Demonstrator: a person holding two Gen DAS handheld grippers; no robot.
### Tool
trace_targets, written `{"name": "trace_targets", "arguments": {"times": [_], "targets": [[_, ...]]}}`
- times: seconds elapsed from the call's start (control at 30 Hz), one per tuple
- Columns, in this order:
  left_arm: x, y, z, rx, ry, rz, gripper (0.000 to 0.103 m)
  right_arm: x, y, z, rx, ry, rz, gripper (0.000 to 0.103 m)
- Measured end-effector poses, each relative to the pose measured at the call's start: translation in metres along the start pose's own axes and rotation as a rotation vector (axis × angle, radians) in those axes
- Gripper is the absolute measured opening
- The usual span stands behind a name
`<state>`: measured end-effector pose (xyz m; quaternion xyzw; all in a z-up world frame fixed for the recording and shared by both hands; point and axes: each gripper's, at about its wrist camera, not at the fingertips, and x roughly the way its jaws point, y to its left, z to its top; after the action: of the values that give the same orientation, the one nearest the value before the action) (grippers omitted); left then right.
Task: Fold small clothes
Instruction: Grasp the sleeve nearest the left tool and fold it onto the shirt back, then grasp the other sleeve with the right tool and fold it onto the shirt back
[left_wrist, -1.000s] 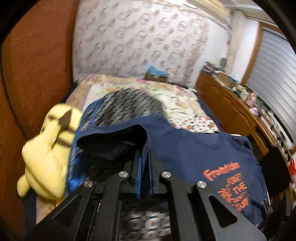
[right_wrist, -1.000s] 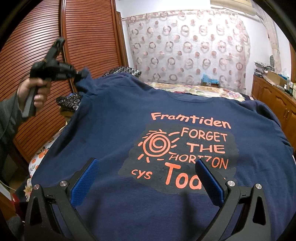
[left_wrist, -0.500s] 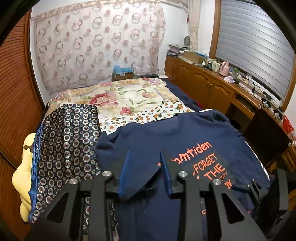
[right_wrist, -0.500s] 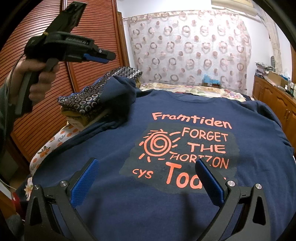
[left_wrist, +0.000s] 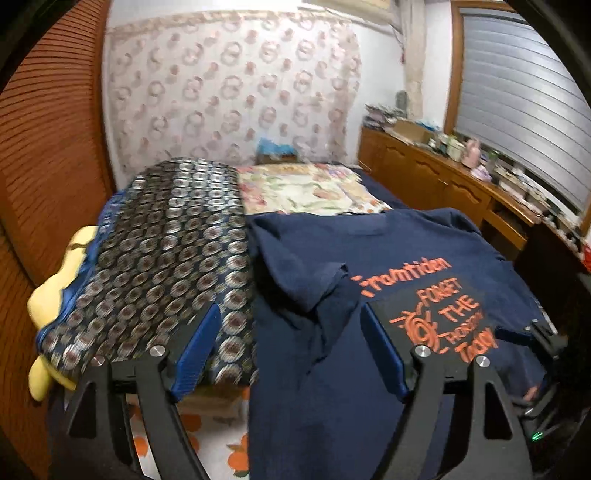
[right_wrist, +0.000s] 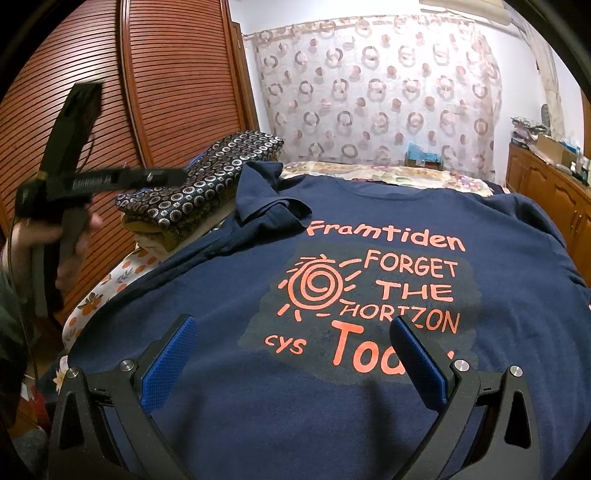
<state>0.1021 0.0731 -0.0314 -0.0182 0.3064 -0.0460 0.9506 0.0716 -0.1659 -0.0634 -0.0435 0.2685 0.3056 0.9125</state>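
A navy T-shirt with orange print lies spread on the bed, print up. Its left sleeve lies folded inward over the shoulder; the sleeve also shows in the left wrist view. My left gripper is open and empty, held above the shirt's left edge; it shows in the right wrist view at the left, off the cloth. My right gripper is open and empty, hovering over the shirt's lower part.
A folded dark patterned cloth lies on a stack left of the shirt, with a yellow plush beside it. A floral bedspread lies beyond. A slatted wooden wardrobe stands left, a wooden sideboard right.
My left gripper carried the sleeve inward, opened and let it go on the shirt, then pulled back to the left. My right gripper has stayed still and open.
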Motion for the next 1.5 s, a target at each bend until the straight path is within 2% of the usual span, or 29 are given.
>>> {"name": "trace_targets", "arguments": {"times": [0.07, 0.17, 0.33, 0.47, 0.63, 0.83, 1.07, 1.33, 1.5], "targets": [[-0.004, -0.002, -0.013, 0.001, -0.044, 0.047, 0.079, 0.0, -0.001, 0.0, 0.005, 0.003, 0.003, 0.103], [-0.001, -0.002, -0.025, 0.005, -0.053, 0.085, 0.079, 0.001, -0.001, 0.0, 0.007, 0.009, 0.005, 0.103], [0.008, 0.0, -0.043, 0.0, -0.002, 0.092, 0.079, 0.0, -0.002, 0.002, 0.006, 0.017, 0.009, 0.103], [0.017, 0.002, -0.051, 0.027, 0.056, 0.167, 0.079, 0.0, -0.006, 0.006, -0.003, 0.03, 0.015, 0.102], [0.02, 0.009, -0.057, -0.001, 0.081, 0.142, 0.079, -0.004, -0.009, 0.019, -0.03, 0.019, 0.008, 0.102], [0.012, 0.004, -0.059, 0.01, 0.042, 0.165, 0.079, 0.003, -0.006, 0.05, -0.113, 0.004, 0.016, 0.098], [-0.004, 0.002, -0.058, 0.014, -0.047, 0.198, 0.079, 0.042, -0.008, 0.083, -0.129, 0.034, 0.078, 0.091], [-0.019, 0.007, -0.059, -0.018, -0.119, 0.216, 0.079, 0.117, 0.002, 0.112, -0.156, 0.103, 0.123, 0.084], [-0.022, 0.007, -0.058, -0.021, -0.137, 0.219, 0.079, 0.154, 0.018, 0.122, -0.207, 0.155, 0.142, 0.074]]}}
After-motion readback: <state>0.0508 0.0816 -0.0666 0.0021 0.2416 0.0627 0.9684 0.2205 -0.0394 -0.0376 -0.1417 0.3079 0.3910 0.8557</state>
